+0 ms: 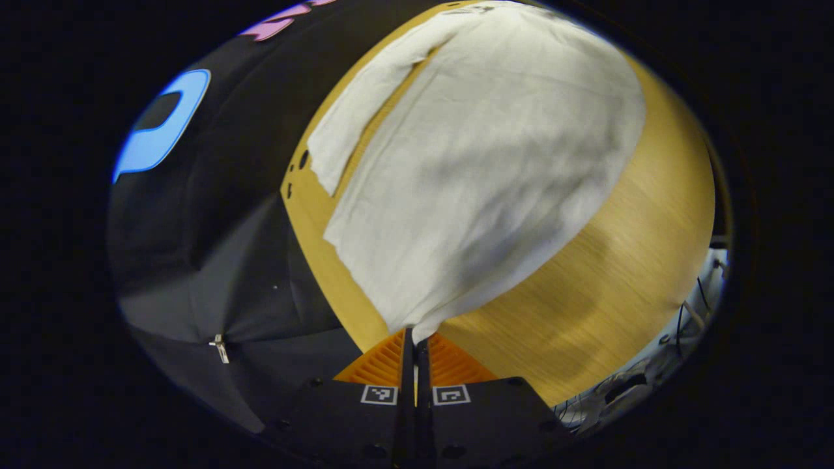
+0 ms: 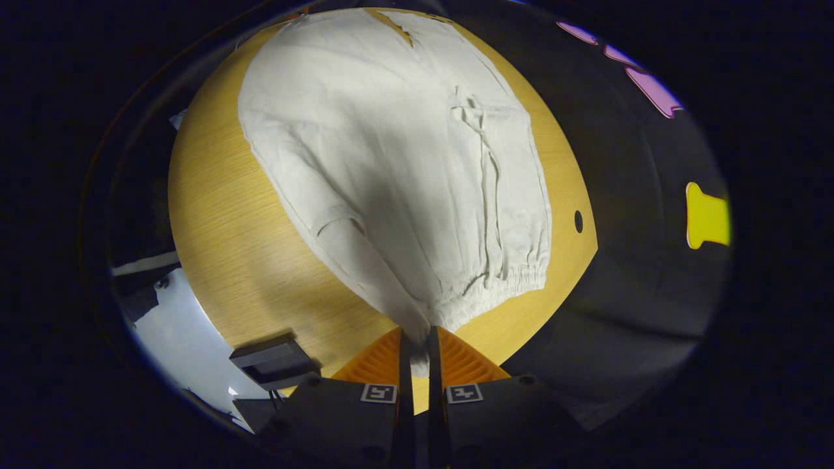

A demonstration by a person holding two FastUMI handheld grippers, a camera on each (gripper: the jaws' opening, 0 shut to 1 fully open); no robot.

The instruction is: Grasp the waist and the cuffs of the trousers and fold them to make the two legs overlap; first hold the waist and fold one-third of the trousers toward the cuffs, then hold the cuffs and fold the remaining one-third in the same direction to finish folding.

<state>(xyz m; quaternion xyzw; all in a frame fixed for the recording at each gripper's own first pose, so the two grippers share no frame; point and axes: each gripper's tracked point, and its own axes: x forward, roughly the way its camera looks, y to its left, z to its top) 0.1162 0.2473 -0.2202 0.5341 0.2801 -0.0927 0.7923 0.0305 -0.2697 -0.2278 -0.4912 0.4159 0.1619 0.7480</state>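
Note:
White trousers (image 1: 475,163) lie on a round wooden table (image 1: 625,273). In the left gripper view my left gripper (image 1: 415,339) is shut on a corner of a leg cuff, lifting the cloth off the table; the other leg (image 1: 361,111) lies flat farther off. In the right gripper view the trousers (image 2: 391,150) show their elastic waist (image 2: 515,280) and drawstring (image 2: 485,163). My right gripper (image 2: 416,342) is shut on the near end of the waist, and the cloth rises from the table (image 2: 241,260) up to the fingers.
The booth's black cloth wall (image 1: 215,260) hangs close behind the table. Small holes (image 2: 578,221) mark the tabletop near its edge. A dark box (image 2: 273,361) sits beyond the table's edge in the right gripper view. Cables (image 1: 690,312) lie below the table's rim.

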